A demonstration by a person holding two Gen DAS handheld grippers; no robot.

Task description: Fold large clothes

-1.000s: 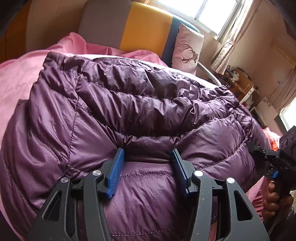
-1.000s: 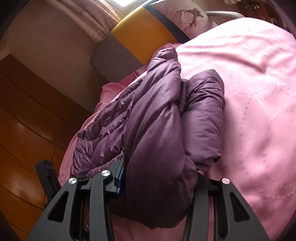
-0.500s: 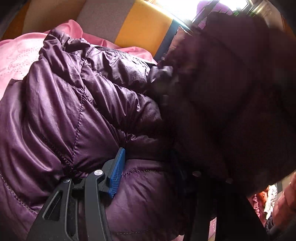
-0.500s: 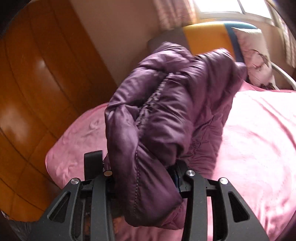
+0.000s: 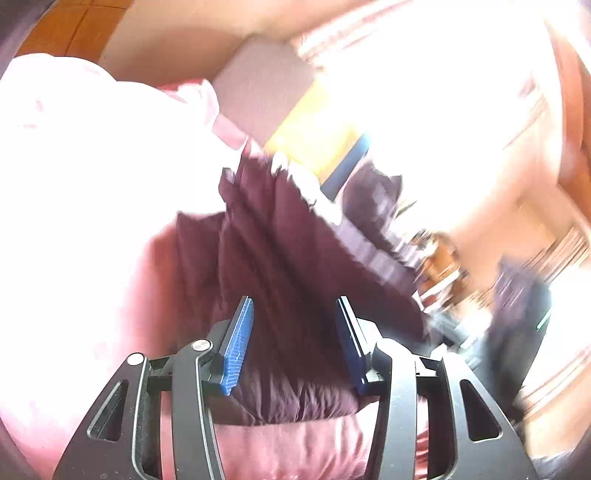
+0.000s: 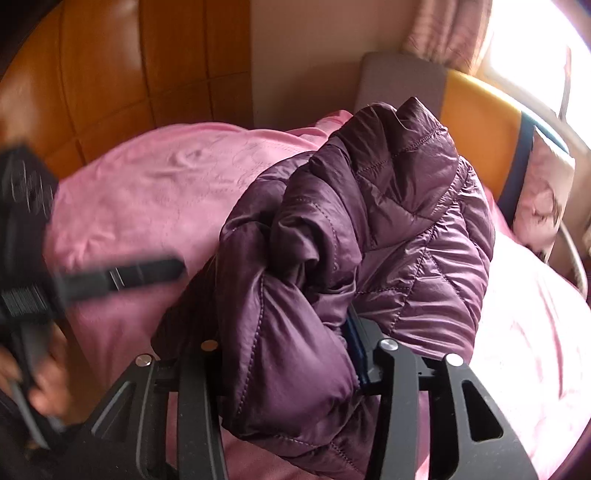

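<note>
A purple quilted puffer jacket (image 6: 369, 240) is bunched up over a pink bedspread (image 6: 155, 184). My right gripper (image 6: 284, 354) is shut on a thick fold of the jacket, which hides its pads and hangs over them. In the blurred left wrist view the jacket (image 5: 288, 266) lies ahead and between my left gripper's (image 5: 291, 343) blue pads (image 5: 236, 350), which stand wide apart and do not pinch it. The left gripper also shows blurred at the left of the right wrist view (image 6: 33, 280).
A grey, yellow and blue headboard (image 6: 476, 107) and a pale deer-print pillow (image 6: 543, 195) stand at the head of the bed. Wooden wall panels (image 6: 110, 74) are on the left. A bright window with curtains (image 6: 450, 29) is behind.
The right gripper has lifted and swung its jacket fold over to the left. The left gripper has pulled back fast from the jacket; its view is now blurred and overexposed.
</note>
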